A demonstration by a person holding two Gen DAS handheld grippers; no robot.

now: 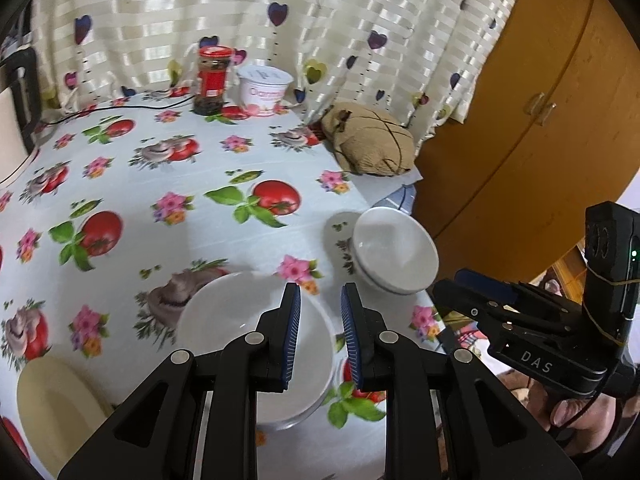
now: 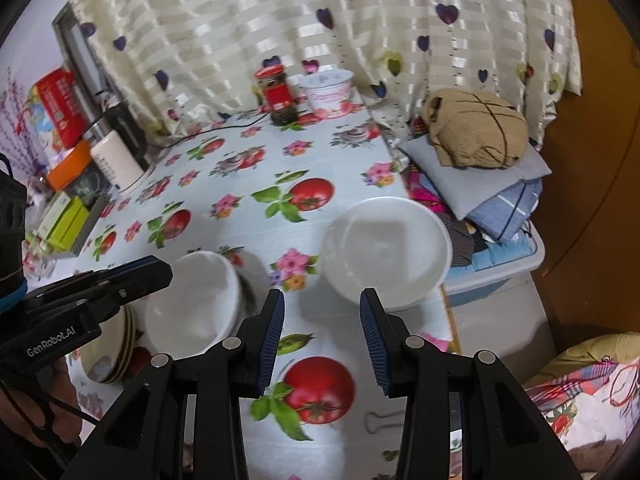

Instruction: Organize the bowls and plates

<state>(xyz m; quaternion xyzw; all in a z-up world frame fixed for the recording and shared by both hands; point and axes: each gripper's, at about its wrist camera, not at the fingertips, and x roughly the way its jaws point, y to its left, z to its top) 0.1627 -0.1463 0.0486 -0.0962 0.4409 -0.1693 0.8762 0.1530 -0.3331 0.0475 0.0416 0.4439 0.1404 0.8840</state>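
Ribbed blue pads front the left gripper (image 1: 320, 336), its black jaws parted with nothing between them, hovering over the rim of a smooth white bowl (image 1: 256, 344) on the glossy tomato-print cloth (image 1: 160, 208). Far left, a cream plate (image 1: 52, 404) lies flat. Moving right, a second white bowl (image 1: 394, 256), round and glazed, sits on a flowered plate (image 1: 340, 236) near the table's edge. Over on the right gripper (image 2: 322, 336), same ribbed pads, jaws apart and empty above the cloth, with a wide white bowl (image 2: 390, 248) just beyond its fingertips.
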